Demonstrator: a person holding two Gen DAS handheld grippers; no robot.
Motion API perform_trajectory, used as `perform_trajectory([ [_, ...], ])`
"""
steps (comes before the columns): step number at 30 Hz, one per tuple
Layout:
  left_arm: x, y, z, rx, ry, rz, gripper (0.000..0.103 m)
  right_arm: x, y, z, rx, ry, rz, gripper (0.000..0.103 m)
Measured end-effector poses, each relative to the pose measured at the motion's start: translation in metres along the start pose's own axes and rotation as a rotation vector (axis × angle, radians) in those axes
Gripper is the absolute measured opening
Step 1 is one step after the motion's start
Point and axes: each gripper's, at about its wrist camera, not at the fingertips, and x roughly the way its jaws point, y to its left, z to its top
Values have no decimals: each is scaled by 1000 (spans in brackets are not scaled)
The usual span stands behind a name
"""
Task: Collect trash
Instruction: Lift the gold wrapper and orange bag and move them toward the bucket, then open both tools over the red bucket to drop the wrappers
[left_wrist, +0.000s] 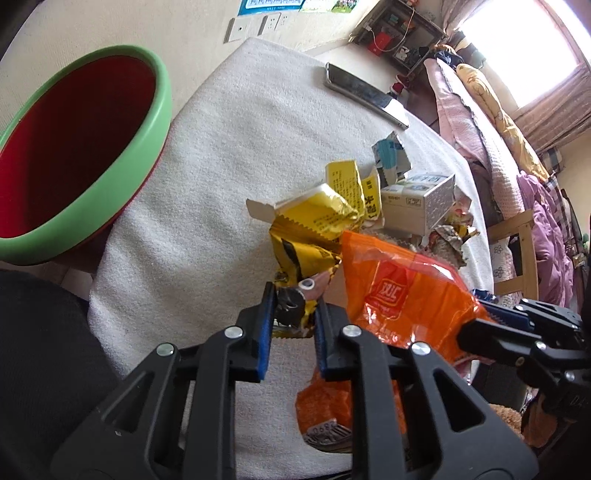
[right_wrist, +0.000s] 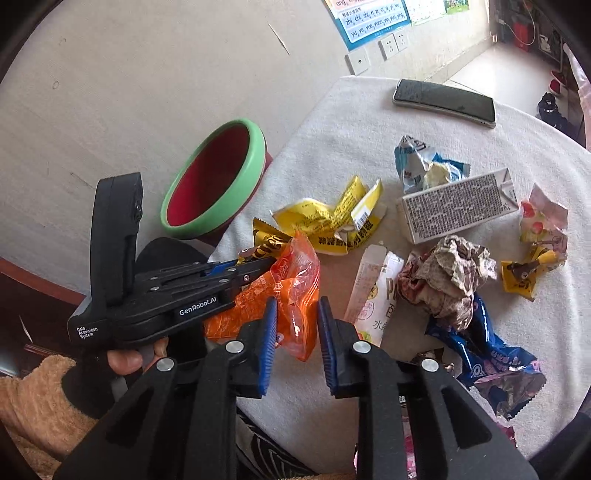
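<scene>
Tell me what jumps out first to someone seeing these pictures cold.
The bright orange wrapper grabs the eye first, bunched at the near edge of the white-covered table, with the right gripper closed on it. Beside it, the left gripper pinches a crumpled yellow wrapper. Off the table's far left side stands a red bin with a green rim.

You've got a dark phone lying flat at the far side of the white-cloth table. On the wall behind: white outlets and a pinyin poster. Bedding is piled off to one side.
</scene>
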Motion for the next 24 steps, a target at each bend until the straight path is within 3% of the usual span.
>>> perform_trajectory([
  [6,-31,24,6,-95,-79,-10,18,-20,6,17,-16,-72,6,22],
  [15,-71,55,27,-129,-194,81,18,-13,19,46,-21,-131,16,22],
  [24,-87,89,45,-170,-244,158,18,15,44,76,-59,-155,31,22],
])
